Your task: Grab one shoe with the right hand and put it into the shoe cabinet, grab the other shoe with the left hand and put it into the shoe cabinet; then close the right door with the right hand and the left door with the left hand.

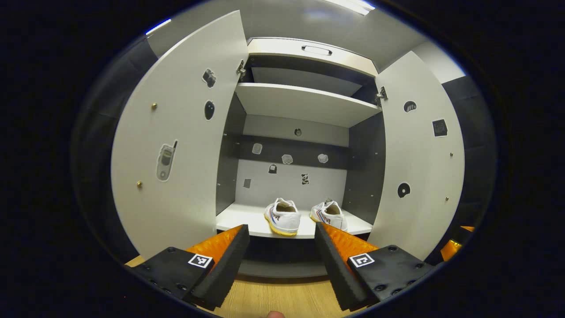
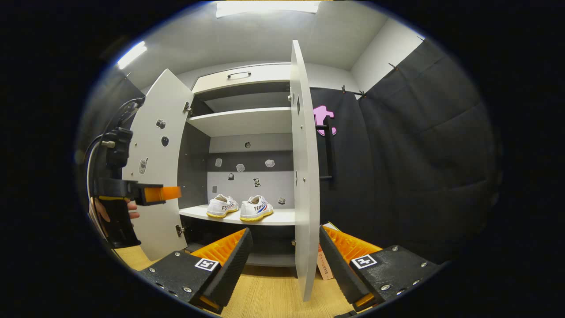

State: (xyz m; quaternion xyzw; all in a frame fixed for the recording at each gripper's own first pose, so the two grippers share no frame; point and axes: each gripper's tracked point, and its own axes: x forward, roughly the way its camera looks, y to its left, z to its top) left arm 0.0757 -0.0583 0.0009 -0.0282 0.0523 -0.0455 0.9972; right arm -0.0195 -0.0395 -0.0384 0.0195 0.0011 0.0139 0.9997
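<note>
Two white shoes with yellow soles stand side by side on the cabinet's lower shelf [image 1: 247,218]: one shoe [image 1: 282,216] on the left, the other shoe [image 1: 330,215] on the right. In the right gripper view the pair [image 2: 240,207] sits on the same shelf [image 2: 282,217]. Both doors stand open: left door [image 1: 176,137], right door [image 1: 419,154]. My left gripper [image 1: 281,260] is open and empty, a short way in front of the cabinet. My right gripper [image 2: 284,260] is open, and the right door's edge [image 2: 304,176] stands between its fingers, apart from them. The left gripper [image 2: 132,192] shows at the left, held by a hand.
An upper shelf [image 1: 304,101] and a drawer with a handle [image 1: 316,50] sit above. Stickers dot the doors and back wall. Wooden floor [image 1: 282,296] lies below the cabinet. A black cloth wall [image 2: 419,154] hangs right of the cabinet, and a small card [image 2: 324,265] leans behind the door.
</note>
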